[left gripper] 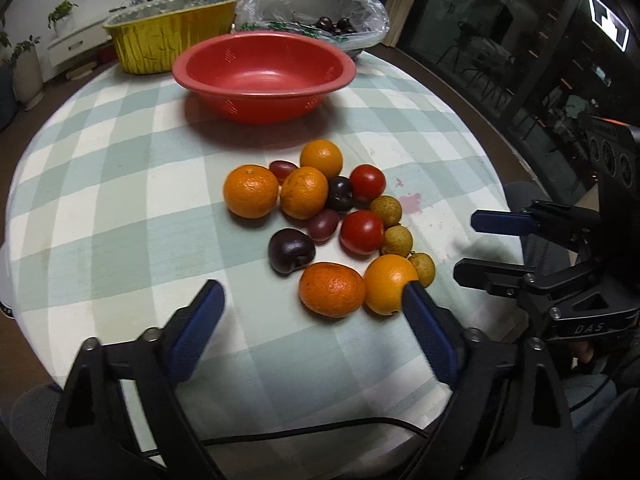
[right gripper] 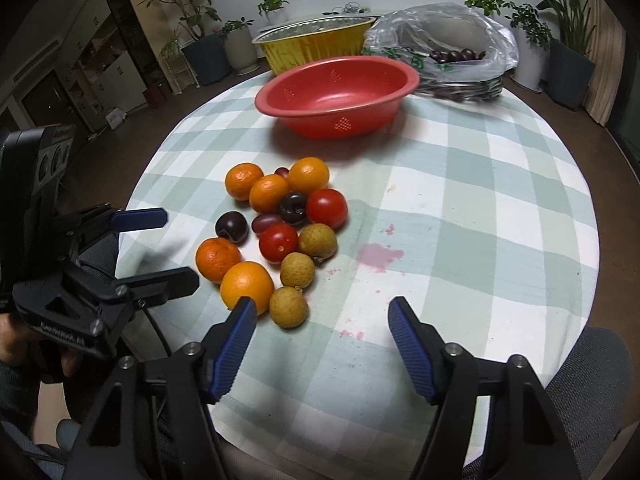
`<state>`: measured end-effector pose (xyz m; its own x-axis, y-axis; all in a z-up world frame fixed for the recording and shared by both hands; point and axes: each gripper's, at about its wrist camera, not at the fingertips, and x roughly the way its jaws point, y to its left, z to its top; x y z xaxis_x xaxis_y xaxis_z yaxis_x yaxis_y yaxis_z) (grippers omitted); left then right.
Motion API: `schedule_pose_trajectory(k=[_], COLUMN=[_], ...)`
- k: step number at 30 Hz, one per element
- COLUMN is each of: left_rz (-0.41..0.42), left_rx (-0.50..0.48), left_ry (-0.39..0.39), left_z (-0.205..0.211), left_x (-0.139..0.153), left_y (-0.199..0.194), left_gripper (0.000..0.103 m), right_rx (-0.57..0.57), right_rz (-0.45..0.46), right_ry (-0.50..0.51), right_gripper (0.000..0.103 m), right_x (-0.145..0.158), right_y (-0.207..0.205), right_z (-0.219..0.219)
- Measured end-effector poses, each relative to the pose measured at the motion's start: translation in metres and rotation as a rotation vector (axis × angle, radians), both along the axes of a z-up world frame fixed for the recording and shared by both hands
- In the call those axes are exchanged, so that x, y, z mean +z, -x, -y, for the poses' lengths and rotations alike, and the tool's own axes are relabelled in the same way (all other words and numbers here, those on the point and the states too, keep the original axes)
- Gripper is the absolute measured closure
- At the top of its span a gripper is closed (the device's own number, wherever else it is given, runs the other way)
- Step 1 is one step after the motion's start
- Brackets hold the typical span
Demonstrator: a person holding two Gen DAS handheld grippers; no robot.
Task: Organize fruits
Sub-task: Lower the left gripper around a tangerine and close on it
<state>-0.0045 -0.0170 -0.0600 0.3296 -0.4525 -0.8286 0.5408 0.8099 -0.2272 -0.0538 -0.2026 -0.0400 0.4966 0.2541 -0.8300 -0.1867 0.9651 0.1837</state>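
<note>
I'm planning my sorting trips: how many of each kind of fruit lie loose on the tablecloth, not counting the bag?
Oranges: 5
Red tomatoes: 2
Dark plums: 2
Small reddish-purple oval fruits: 2
Longans: 3
Total: 14

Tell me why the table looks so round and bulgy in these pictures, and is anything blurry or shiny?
Left wrist view: the fisheye lens bends the checked tablecloth into a dome; corners go dark; the red bowl casts a soft shadow toward the camera. Right wrist view: same bulge; glare on the plastic bag; the fruit pile looks sharp, the room behind softer.
</note>
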Motion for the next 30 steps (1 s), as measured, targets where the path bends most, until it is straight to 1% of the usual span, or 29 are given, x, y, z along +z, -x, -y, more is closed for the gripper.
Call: schedule_pose_trajectory(k=[1, 2, 3, 8, 13, 19, 24, 29, 30], left_rz=[-0.014, -0.025, -0.031, -0.059, -0.093, -0.108, -0.118, -0.111, -0.109], left_rx=[-0.012, -0.026, -0.035, -0.083, -0.121, -0.118, -0.098, -0.1, -0.101], left_ry=[0.01, 0.019, 0.024, 0.046, 0.063, 0.081, 0.053, 0.061, 0.063], left_z=[0.0, 0.001, 0.002, 0.007, 0.009, 0.006, 0.005, 0.006, 0.007], left_x=[-0.001, -0.002, -0.003, -0.005, -0.008, -0.008, -0.013, -0.015, -0.015], left_y=[-0.002, -0.003, -0.003, -0.007, -0.01, -0.016, -0.019, -0.019, -0.019], left_gripper=[0.026, 0.033, 0.036, 0.042, 0.055, 0.058, 0.058, 0.058, 0.061], right_rx=[0.007, 0.013, 0.016, 0.036, 0.04, 0.041, 0.054, 0.067, 0.067], right_rz=[-0.002, -0.004, -0.005, 0.002, 0.003, 0.001, 0.0, 0.001, 0.0], right_ry=[-0.001, -0.003, -0.004, -0.009, -0.01, -0.012, -0.019, -0.022, -0.022], right_gripper=[0.036, 0.037, 0.038, 0.038, 0.04, 0.041, 0.042, 0.042, 0.042], right_x=[-0.001, -0.001, -0.001, -0.001, -0.002, -0.003, -0.005, -0.005, -0.005], right_y=[0.0, 0.0, 0.0, 0.002, 0.001, 0.001, 0.001, 0.001, 0.001], right_z=[0.0, -0.001, -0.001, -0.003, -0.004, -0.004, -0.007, -0.009, -0.009])
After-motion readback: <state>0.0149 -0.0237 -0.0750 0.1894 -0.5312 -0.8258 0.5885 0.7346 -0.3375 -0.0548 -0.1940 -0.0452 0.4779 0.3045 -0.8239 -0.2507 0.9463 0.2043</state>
